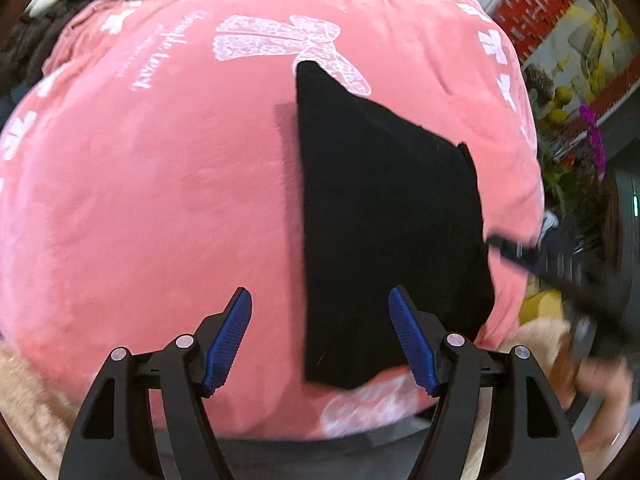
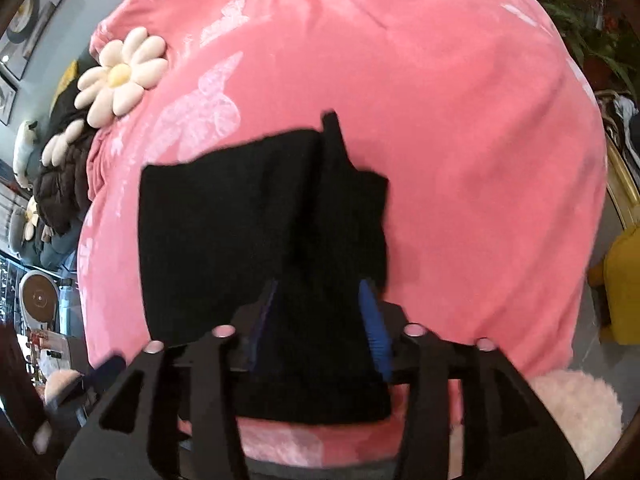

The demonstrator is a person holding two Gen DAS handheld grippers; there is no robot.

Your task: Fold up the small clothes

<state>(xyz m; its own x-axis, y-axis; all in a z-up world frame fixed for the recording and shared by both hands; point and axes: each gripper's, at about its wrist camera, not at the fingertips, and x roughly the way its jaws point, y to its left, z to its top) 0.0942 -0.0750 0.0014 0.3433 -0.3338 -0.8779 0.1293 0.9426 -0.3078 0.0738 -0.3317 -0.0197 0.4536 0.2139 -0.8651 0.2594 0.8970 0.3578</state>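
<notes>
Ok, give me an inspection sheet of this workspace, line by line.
Surface: pink blanket with white butterfly prints, spread over a soft mound.
Job's things: black garment lying on the blanket, partly folded, one end lifted.
Clutter: daisy-shaped cushion and a dark brown padded jacket at the blanket's far edge.
Grippers: left tongs open, holding nothing, beside the garment's near edge; right tongs shut on the black garment's near end.
Cables: nothing seen.
Surroundings: potted plants with purple flowers, red brick wall, framed pictures, yellow object.
</notes>
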